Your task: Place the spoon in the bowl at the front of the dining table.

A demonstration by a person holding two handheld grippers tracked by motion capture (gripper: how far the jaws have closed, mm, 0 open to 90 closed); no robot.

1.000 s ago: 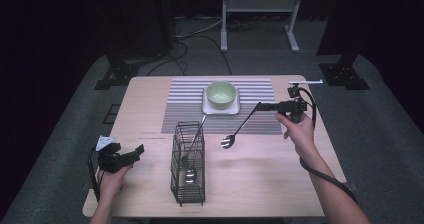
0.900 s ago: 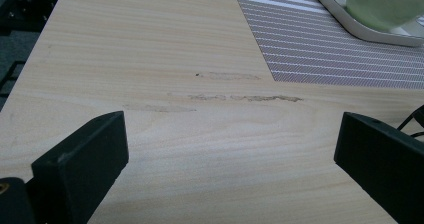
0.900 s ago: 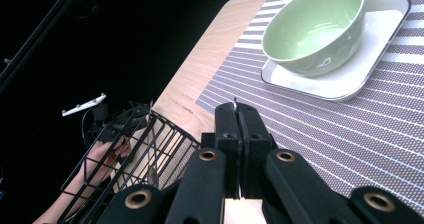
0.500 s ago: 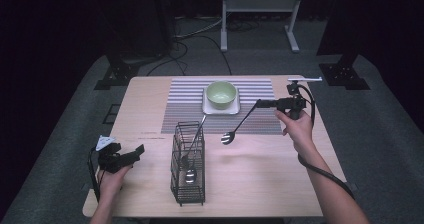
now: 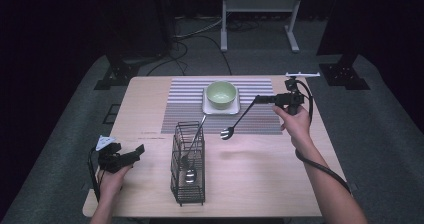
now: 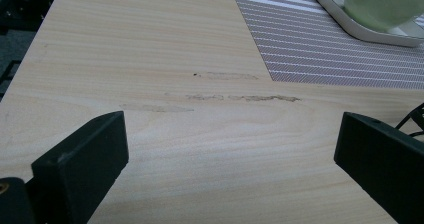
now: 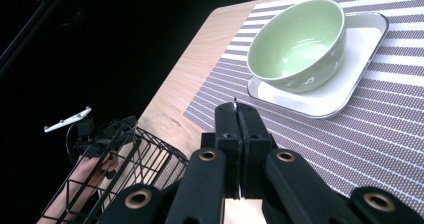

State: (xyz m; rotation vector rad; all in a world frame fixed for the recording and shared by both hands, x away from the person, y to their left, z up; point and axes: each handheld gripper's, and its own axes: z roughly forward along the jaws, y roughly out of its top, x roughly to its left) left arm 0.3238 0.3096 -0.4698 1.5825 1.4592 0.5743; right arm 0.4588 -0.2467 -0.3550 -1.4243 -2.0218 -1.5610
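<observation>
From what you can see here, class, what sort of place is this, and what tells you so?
Probably a studio or lab set up for recording a table-setting job: dark surroundings, metal stands and cables on the carpet behind a lone table, with a bowl on a striped mat.

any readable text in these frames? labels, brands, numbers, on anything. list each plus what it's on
None readable.
Green bowl: pale spots on its outer wall, no lettering.
White square plate: blank.
Striped placemat: stripes, no print.
Wire cutlery basket: no tag visible.
Right gripper and left gripper: no markings legible; jaws plain black.
</observation>
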